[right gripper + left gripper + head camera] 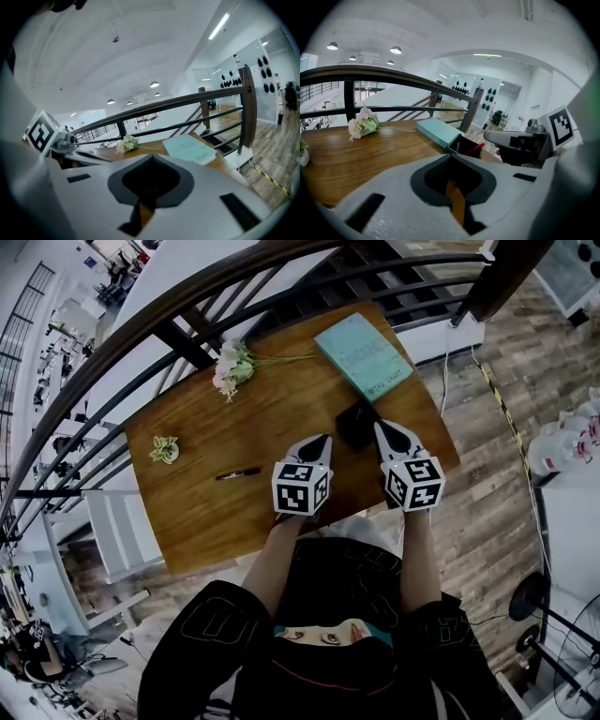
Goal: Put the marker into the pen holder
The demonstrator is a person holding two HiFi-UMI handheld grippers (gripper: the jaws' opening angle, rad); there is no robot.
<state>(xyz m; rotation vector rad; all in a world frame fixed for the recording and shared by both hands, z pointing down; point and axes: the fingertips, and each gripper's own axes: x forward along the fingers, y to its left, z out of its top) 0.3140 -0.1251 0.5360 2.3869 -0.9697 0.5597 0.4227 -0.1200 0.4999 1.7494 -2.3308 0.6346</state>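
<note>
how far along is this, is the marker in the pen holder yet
Nothing looks done: the marker lies on the table, well away from the pen holder. Nothing is in hand: the left tool and right tool are both shut and empty, beside the holder. Remaining: grasp the marker, carry it over and drop it in.

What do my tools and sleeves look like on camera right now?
The left tool and right tool both have pale grey bodies that taper to dark-centred points. Each carries a white cube printed with black square markers. No cables show. The person's sleeves are black with a thin pale outline print.
</note>
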